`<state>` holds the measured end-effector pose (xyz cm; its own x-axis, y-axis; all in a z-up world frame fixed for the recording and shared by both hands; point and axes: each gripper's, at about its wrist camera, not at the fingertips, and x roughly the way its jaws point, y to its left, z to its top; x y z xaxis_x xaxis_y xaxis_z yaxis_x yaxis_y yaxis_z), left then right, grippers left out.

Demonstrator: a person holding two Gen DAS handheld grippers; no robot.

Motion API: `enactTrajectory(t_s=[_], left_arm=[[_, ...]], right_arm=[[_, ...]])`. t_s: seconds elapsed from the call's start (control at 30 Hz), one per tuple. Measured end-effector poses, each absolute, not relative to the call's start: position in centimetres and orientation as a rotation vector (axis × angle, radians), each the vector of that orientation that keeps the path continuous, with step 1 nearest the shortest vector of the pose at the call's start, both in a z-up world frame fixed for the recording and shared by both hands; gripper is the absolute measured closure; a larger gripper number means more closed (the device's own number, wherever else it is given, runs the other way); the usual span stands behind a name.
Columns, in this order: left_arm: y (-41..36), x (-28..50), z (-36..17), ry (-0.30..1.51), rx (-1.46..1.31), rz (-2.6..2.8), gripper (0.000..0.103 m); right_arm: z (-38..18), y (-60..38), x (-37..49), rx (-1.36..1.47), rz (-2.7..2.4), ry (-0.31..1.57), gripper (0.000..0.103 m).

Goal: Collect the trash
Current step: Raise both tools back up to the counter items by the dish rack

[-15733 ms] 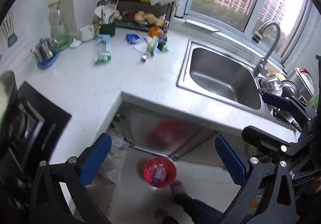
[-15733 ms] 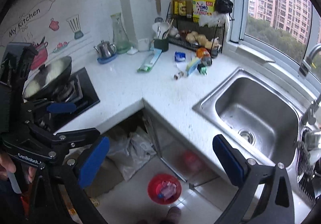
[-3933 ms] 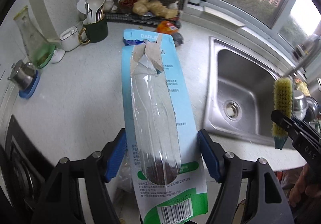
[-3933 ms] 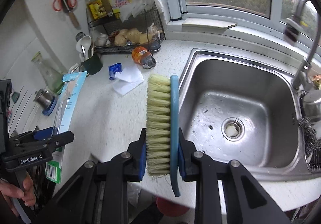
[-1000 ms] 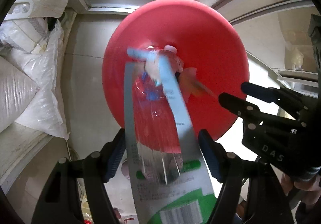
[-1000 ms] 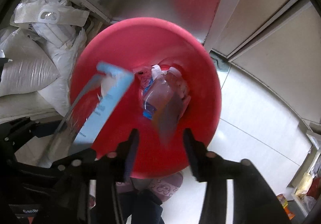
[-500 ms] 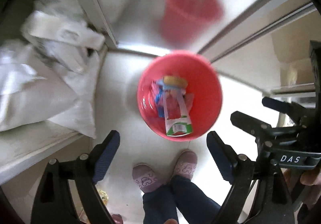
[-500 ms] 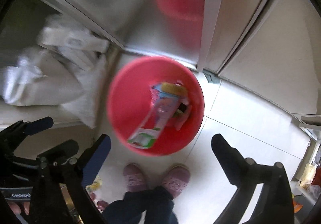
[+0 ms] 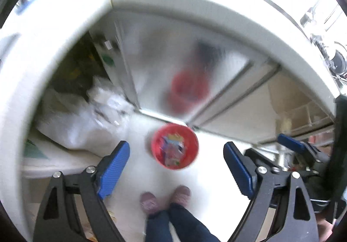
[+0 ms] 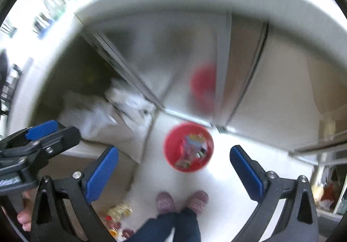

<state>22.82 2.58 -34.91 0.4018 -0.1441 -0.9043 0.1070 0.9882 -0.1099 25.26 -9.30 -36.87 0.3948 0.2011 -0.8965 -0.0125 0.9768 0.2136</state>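
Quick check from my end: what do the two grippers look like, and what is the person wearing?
Both the left gripper and right gripper have black triangular-framed fingers with cut-outs, silver bolts at the pivots, and ribbed blue pads. The left gripper's body, seen from the right wrist, carries white lettering too blurred to read. The person wears dark blue trousers and mauve slippers.

I see a round red plastic bin (image 9: 174, 146) with mixed blue, pink and green scraps, my purple slippers (image 9: 166, 198) near it, white floor (image 10: 219, 179), and blue ribbed pads (image 9: 112, 168).
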Motion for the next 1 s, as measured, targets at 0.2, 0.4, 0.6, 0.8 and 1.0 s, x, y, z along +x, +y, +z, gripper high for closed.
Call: enactTrajectory(t_s=[0.2, 0.4, 0.6, 0.8, 1.0], left_arm=[[2.0, 21.9, -26.5, 1.013, 0.041, -0.106, 0.016], [2.5, 20.6, -19.6, 0.929, 0.003, -0.093, 0.016], [1.9, 20.7, -14.0, 0.850, 0.036, -0.051, 0.016], [3.1, 23.0, -10.0, 0.775, 0.017, 0.008, 0.016], [4.2, 26.6, -8.1, 0.716, 0.020, -0.015, 0.016]], right_arm=[[-29.1, -10.3, 25.0, 0.174, 0.138, 1.062, 0.001], [-22.3, -11.3, 25.1, 0.169, 0.135, 0.950, 0.000], [-16.3, -12.3, 25.0, 0.187, 0.135, 0.835, 0.000], [-14.1, -11.9, 26.9, 0.172, 0.109, 0.779, 0.000], [-12.1, -12.1, 30.4, 0.139, 0.096, 0.703, 0.000]])
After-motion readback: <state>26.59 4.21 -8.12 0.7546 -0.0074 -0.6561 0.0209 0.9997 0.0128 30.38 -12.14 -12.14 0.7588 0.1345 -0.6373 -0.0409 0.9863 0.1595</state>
